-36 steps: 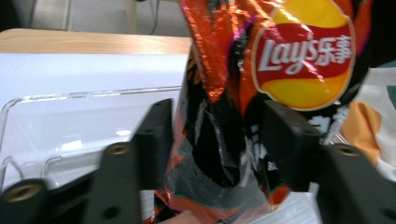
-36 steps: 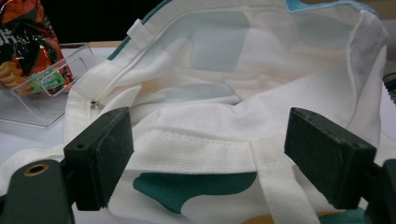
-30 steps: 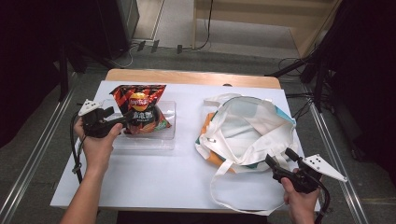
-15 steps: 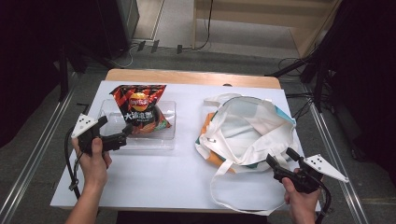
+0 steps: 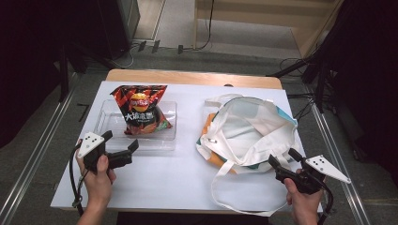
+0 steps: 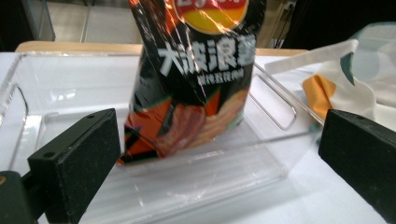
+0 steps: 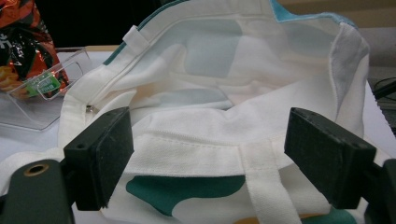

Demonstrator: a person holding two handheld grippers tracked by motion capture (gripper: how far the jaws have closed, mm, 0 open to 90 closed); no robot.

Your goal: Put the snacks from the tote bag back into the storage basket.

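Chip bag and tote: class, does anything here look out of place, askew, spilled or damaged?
Nothing stands out. The chip bag leans in the clear tray, sealed, with nothing spilled. The tote lies slumped on the table with its mouth open, one strap trailing toward the near edge. No damage shows.

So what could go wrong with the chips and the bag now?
The chip bag stands leaning in the clear tray, so it might tip over. The open left gripper sits close to the tray's edge and could bump it. The right gripper is open around the tote bag rim, so the floppy cloth may slip.
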